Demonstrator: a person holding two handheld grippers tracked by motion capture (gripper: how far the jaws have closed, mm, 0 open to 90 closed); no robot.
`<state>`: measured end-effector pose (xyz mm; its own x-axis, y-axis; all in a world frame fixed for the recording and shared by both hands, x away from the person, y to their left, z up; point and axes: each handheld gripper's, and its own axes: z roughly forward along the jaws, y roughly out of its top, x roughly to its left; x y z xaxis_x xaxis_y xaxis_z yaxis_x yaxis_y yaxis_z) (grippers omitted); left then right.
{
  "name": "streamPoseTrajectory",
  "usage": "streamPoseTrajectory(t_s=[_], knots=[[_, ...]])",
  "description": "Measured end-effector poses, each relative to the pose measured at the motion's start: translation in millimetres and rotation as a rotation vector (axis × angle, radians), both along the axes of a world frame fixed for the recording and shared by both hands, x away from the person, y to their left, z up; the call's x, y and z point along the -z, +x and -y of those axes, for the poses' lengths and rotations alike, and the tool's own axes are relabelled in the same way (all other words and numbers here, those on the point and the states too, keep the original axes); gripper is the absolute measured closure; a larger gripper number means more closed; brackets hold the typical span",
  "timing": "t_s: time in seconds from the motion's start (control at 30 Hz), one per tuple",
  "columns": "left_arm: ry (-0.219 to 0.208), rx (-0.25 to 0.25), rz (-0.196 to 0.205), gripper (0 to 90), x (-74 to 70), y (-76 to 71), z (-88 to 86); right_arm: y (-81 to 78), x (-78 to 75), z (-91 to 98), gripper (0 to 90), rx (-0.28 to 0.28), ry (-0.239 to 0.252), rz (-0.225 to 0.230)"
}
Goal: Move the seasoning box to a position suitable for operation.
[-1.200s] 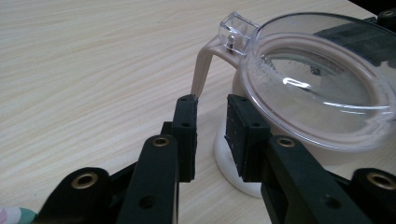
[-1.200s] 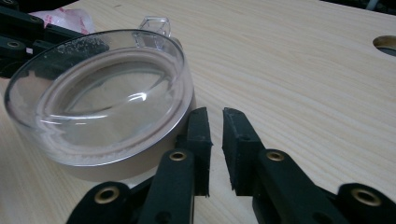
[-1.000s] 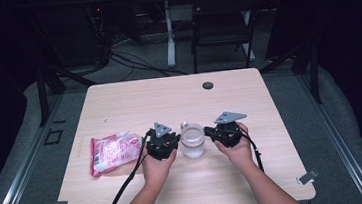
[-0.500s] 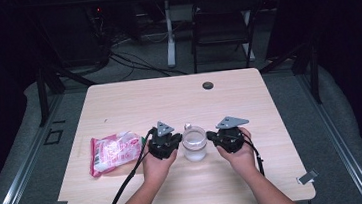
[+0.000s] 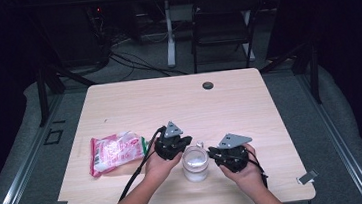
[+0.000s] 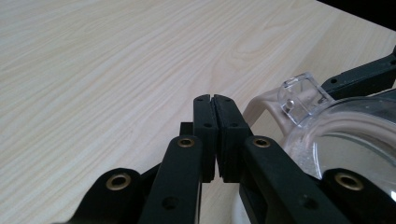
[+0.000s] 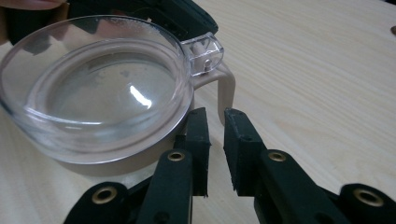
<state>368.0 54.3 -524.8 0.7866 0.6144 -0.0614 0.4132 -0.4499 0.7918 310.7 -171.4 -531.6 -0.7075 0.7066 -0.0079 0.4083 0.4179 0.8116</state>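
Near the front of the bench [image 5: 134, 101], the jar [image 5: 195, 163] is sitting between both hands, left claw [image 6: 215, 135] pressed together empty beside it, right claw [image 7: 216, 140] just easing apart, gripping nothing, seemingly readying for the handle [image 7: 226, 91].

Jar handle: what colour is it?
Beige; the handle under the clear lid shows best in the right gripper view.

Clear-lidded beige jar [image 5: 195, 163], black grippers, pink-and-white packet [image 5: 116, 152] on pale wood-grain table [image 5: 249, 105].

Pale wooden bench [image 5: 250, 110], lidded clear jar [image 5: 195, 163] near its front edge, pink packet [image 5: 116, 151] toward its left edge, dark round grommet [image 5: 208, 85] by its far edge
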Motion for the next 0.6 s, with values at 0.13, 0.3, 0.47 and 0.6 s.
streamPoseTrajectory(t_s=[0.13, 0.3, 0.47, 0.6], knots=[[0.006, 0.017, 0.004, 87.5, 0.1, -2.9, -2.2, -2.4, 2.2, 2.7, 78.2, -0.006, 0.003, -0.001], [-0.002, 0.024, 0.005, 84.4, -1.2, -11.0, -8.9, 2.4, 7.7, 8.6, 75.9, -0.034, 0.044, -0.023], [-0.039, 0.002, -0.001, 80.9, -4.7, -19.3, -20.2, 13.6, 13.4, 6.3, 74.2, -0.046, 0.057, -0.032], [-0.048, -0.016, -0.008, 75.8, -4.6, -30.2, -30.1, 27.0, 15.3, 4.1, 71.1, -0.076, 0.058, -0.035]])
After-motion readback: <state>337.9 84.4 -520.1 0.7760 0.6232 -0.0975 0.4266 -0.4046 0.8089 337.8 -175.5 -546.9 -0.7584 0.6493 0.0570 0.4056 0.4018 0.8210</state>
